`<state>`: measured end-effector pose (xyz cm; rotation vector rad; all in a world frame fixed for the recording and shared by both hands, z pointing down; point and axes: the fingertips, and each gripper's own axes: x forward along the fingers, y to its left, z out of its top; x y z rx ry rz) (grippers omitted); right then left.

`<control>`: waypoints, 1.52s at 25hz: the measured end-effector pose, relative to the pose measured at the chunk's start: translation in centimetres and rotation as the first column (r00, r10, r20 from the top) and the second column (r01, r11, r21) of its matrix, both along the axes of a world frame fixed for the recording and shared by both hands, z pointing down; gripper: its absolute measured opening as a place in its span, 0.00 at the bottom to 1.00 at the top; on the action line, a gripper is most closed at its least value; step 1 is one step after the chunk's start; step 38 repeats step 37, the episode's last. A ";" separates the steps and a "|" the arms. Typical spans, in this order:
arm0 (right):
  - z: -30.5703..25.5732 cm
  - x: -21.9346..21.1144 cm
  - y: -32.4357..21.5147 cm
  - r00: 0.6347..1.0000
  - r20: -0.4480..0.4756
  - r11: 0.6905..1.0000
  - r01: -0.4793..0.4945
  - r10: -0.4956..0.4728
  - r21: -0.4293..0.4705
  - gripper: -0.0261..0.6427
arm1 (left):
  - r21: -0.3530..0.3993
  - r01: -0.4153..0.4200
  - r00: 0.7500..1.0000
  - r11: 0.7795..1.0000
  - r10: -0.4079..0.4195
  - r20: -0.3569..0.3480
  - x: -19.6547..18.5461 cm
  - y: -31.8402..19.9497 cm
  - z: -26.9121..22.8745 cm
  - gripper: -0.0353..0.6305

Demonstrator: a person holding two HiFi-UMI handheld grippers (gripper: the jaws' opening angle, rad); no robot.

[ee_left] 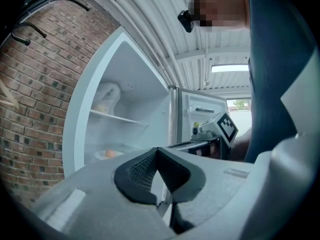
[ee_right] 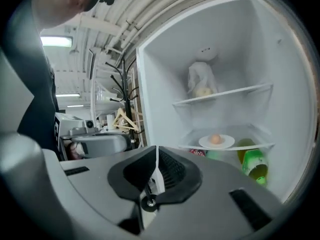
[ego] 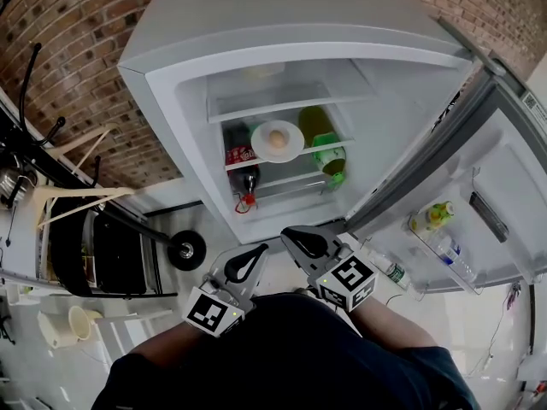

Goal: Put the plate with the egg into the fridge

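Note:
The white plate [ego: 278, 141] with a brown egg [ego: 279, 137] on it stands on the middle glass shelf of the open fridge [ego: 171, 92]. The right gripper view shows the plate [ee_right: 216, 142] and egg [ee_right: 215, 139] on that shelf, and the left gripper view shows the plate [ee_left: 107, 154] faintly through haze. My left gripper [ego: 259, 249] and right gripper [ego: 289, 234] hang side by side in front of the fridge, well short of the shelf. Both are shut with nothing between the jaws, as the left gripper [ee_left: 157, 150] and right gripper [ee_right: 156, 148] show up close.
Green bottles [ego: 330, 157] stand right of the plate and a cola bottle [ego: 244, 166] left of it. The open door [ego: 479, 195] at the right holds bottles [ego: 438, 215] in its rack. A pale bag [ee_right: 202, 82] lies on the top shelf. Hangers and a rack [ego: 68, 195] stand left.

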<state>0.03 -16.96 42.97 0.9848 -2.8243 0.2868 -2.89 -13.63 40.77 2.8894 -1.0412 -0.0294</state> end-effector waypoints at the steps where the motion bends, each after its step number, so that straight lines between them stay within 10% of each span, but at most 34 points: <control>1: -0.3 0.0 0.4 1.000 0.024 1.000 0.004 -0.004 0.006 0.07 | 0.002 -0.003 1.000 1.000 0.003 0.001 0.1 0.1 0.0 0.05; 38: 0.1 0.1 3.2 0.999 0.046 0.998 -0.008 0.005 0.064 0.05 | 0.014 -0.048 0.999 0.999 0.048 -0.003 1.9 0.7 -0.5 0.05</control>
